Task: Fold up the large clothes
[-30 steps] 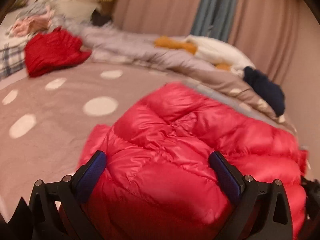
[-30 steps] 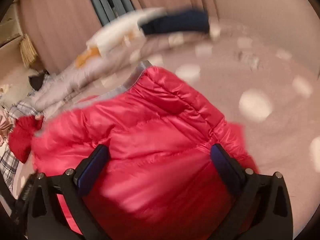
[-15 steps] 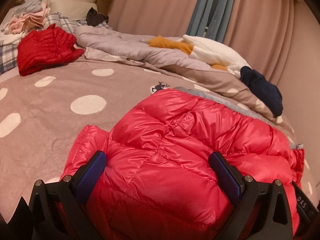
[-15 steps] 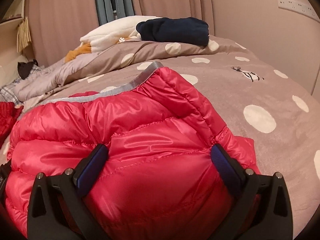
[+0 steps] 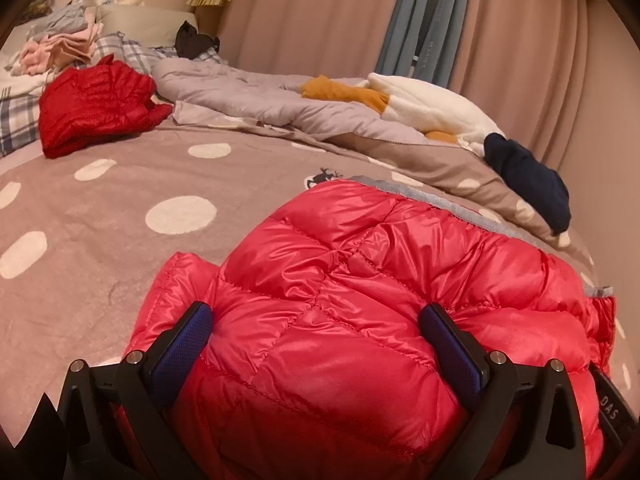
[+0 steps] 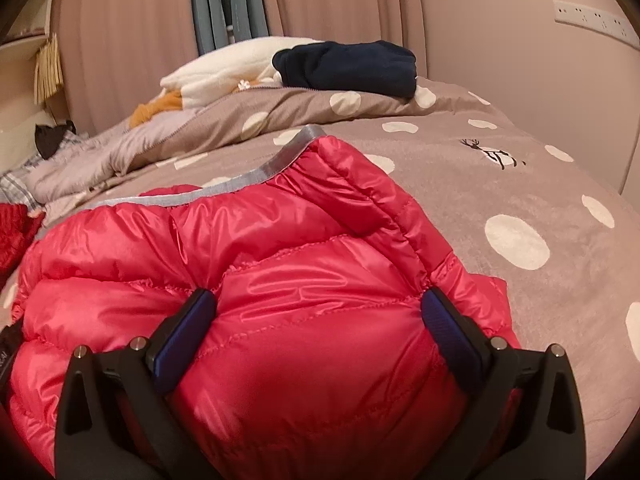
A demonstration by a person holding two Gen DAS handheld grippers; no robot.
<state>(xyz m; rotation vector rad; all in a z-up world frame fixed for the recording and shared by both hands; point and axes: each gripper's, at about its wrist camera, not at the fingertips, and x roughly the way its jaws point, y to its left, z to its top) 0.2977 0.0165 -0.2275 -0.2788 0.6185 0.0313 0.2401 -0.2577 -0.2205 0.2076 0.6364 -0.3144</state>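
A shiny red puffer jacket (image 5: 360,280) with a grey hem lies folded in a thick bundle on the brown dotted bedspread (image 5: 100,248). My left gripper (image 5: 316,340) is open wide, its blue-padded fingers (image 5: 180,344) pressed against the bundle's left end with puffed fabric bulging between them. The jacket also fills the right wrist view (image 6: 280,272). My right gripper (image 6: 320,332) is open wide too, its fingers (image 6: 452,332) straddling the bundle's right end. The bundle's underside is hidden.
A darker red garment (image 5: 96,108) lies at the far left of the bed near plaid pillows (image 5: 16,120). A rumpled grey duvet (image 5: 260,100), a white and orange garment (image 5: 424,108) and a folded navy garment (image 5: 528,180) lie along the back. Curtains (image 5: 320,20) hang behind.
Both grippers have tilted and settled lower onto the jacket; the views went from blurred to steady. The jacket bundle stays between the open fingers.
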